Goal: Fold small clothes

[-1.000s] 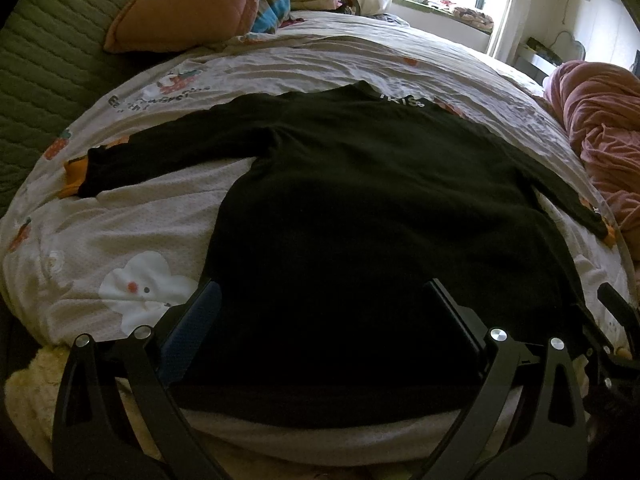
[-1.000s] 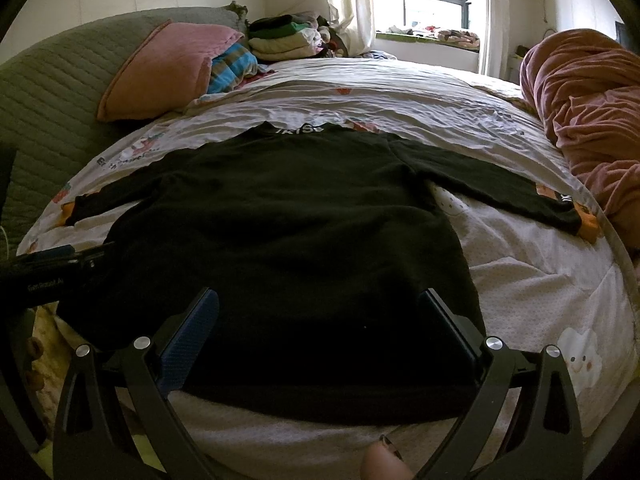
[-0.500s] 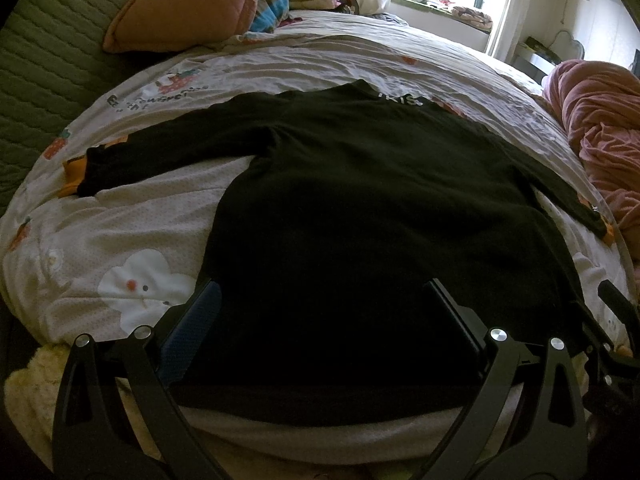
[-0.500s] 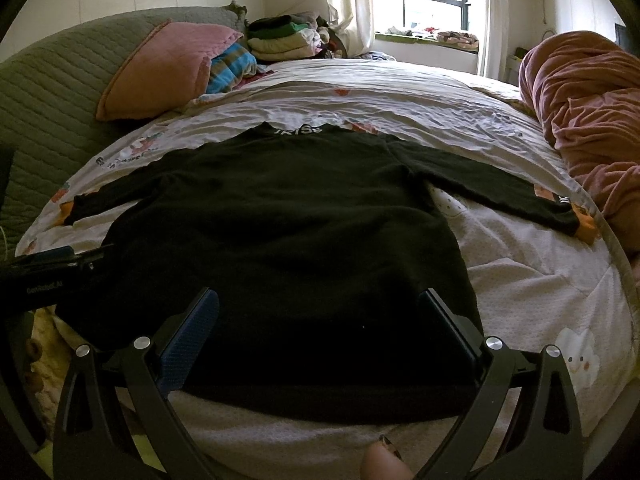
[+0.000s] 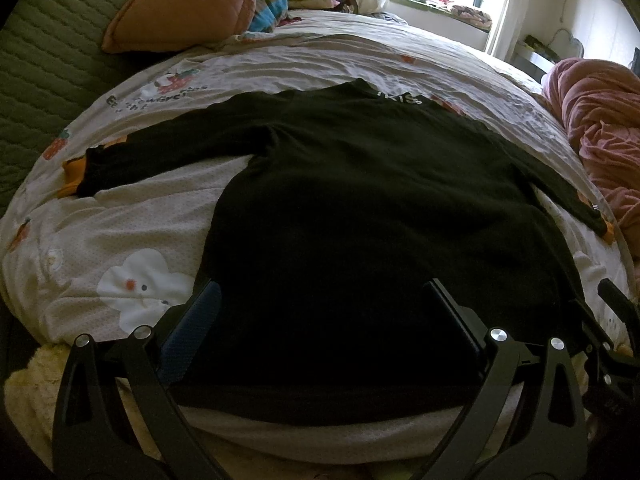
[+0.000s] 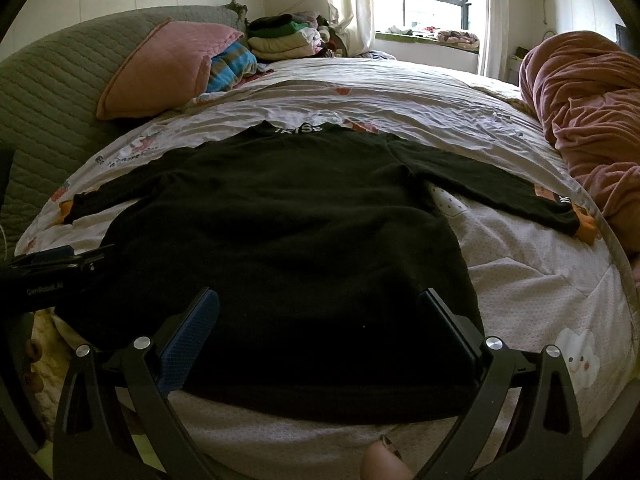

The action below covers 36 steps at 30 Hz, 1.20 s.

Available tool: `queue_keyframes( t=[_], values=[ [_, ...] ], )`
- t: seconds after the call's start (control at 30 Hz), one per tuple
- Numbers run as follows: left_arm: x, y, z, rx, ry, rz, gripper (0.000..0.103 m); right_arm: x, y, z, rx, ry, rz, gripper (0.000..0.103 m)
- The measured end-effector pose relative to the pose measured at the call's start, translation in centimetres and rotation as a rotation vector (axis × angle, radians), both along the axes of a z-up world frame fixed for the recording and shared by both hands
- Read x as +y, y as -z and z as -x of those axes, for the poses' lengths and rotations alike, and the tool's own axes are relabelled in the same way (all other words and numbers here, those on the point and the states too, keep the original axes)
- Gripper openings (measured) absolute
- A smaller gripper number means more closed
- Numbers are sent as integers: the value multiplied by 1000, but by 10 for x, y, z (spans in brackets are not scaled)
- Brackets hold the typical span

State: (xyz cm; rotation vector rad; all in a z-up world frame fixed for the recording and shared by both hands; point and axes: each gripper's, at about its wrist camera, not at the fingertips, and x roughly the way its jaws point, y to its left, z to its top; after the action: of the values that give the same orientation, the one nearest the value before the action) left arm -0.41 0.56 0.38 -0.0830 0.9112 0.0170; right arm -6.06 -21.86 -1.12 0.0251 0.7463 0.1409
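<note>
Toward the bed's left side, a pink pillow leans on the green quilted headboard, with a striped blue cloth and a stack of folded clothes just beside it near the far edge. The left tool hovers at the near edge of the bed, its two fingers spread wide with nothing between them, blue pad on the left finger, over the hem of the black sweater. That sweater lies flat and face down or up, cannot tell which, in the middle of the bed: collar with white lettering pointing to the far edge, hem along the near edge, both sleeves stretched out toward the left and right edges, orange cuffs showing at the ends. The right tool hangs over the same hem, further right, fingers equally wide apart and gripping nothing; the left tool's body shows at the left border of its view. A fingertip of the person shows at the bottom. At the bed's right edge a rumpled pink blanket is heaped
</note>
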Motion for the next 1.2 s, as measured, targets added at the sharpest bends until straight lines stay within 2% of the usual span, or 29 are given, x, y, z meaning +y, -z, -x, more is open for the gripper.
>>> queue_keyframes(
  t=[0.53,1.2],
  values=[
    [-12,0,-3,1,9,-15,94,-9,-5,-12,2,19,-22,99],
    [-36,-26,-70,-26,47,6,94,-42,-19,-71,22,108,-57,99]
  ],
)
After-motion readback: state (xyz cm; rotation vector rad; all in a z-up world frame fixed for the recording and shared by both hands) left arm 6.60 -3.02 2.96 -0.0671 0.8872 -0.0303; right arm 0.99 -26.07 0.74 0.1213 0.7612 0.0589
